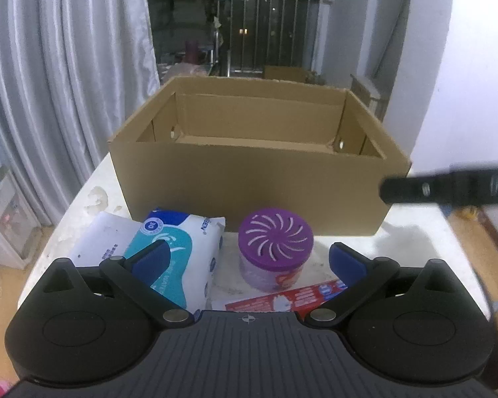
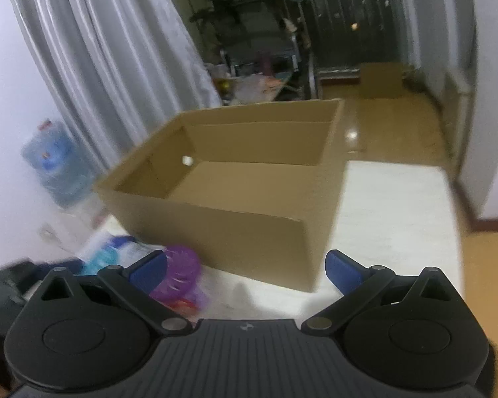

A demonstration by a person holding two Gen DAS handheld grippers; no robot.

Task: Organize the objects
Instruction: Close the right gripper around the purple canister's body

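An open cardboard box point(image 1: 249, 182) stands on the white table point(image 1: 415, 242), and nothing shows inside it. In front of it sit a purple-lidded air freshener jar point(image 1: 275, 252), a white-and-teal wet-wipes pack point(image 1: 179, 255) and a flat red packet point(image 1: 285, 301). My left gripper point(image 1: 249, 262) is open, with the jar between its blue pads point(image 1: 151, 258) and not touched. My right gripper point(image 2: 245, 268) is open and holds nothing, hovering before the box point(image 2: 235, 192); the jar point(image 2: 179, 275) lies at its lower left. The right gripper also shows as a dark blur point(image 1: 448, 187) in the left wrist view.
Grey curtains point(image 1: 59, 83) hang on the left. A blue water bottle point(image 2: 56, 162) stands on the floor beside the table. Bare white table surface point(image 2: 391, 219) lies to the right of the box. A balcony railing point(image 1: 272, 30) and a second cardboard box point(image 2: 380, 79) are behind.
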